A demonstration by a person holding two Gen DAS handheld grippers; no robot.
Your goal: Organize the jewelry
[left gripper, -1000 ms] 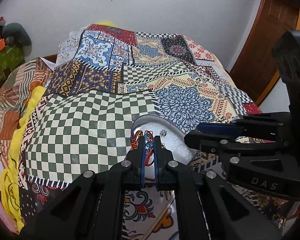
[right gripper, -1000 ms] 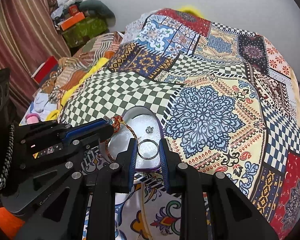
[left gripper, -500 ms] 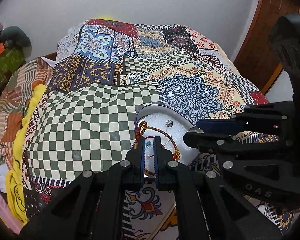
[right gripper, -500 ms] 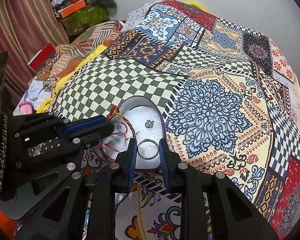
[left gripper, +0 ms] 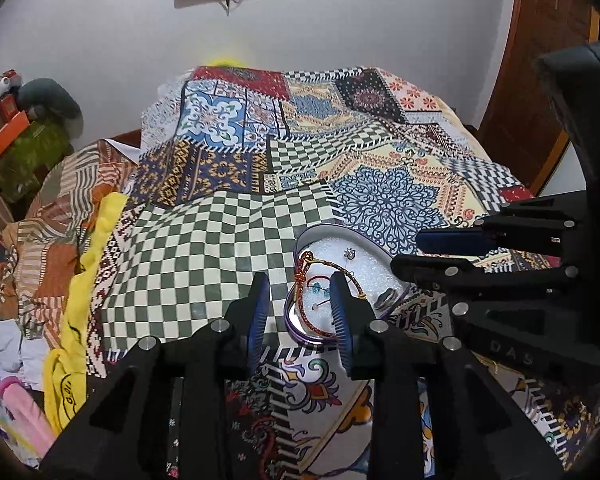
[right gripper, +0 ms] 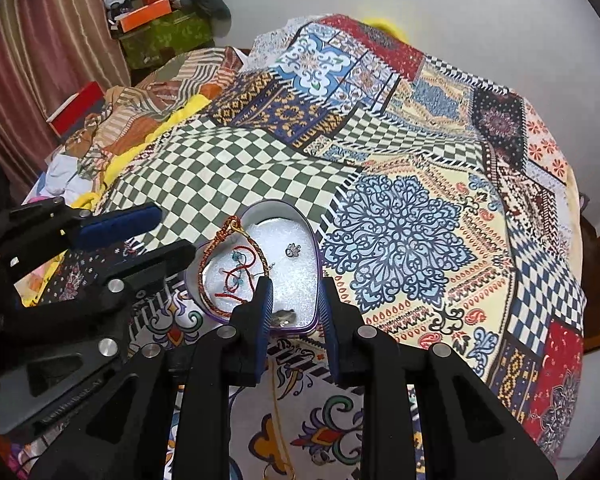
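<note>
White foam lines the heart-shaped tin (right gripper: pixel 315 264), which sits on the patchwork bedspread (right gripper: pixel 400 232) where the green-checked patch meets the blue medallion patch. Inside it, a red and gold cord bracelet (right gripper: pixel 236 268) lies over the left half, looping onto the tin's left rim, with small blue beads among its strands. A small silver stud (right gripper: pixel 293 250) rests on the foam nearer the far side, and a silver ring (left gripper: pixel 385 298) lies at the near right edge of the tin; from the right wrist view the ring (right gripper: pixel 283 317) shows just between the finger pads. The left gripper (left gripper: pixel 296 312) hovers at the near left of the tin with its jaws spread apart and holding nothing. The right gripper (right gripper: pixel 294 312) is likewise spread wide and empty, its fingers flanking the tin's near end around the ring.
</note>
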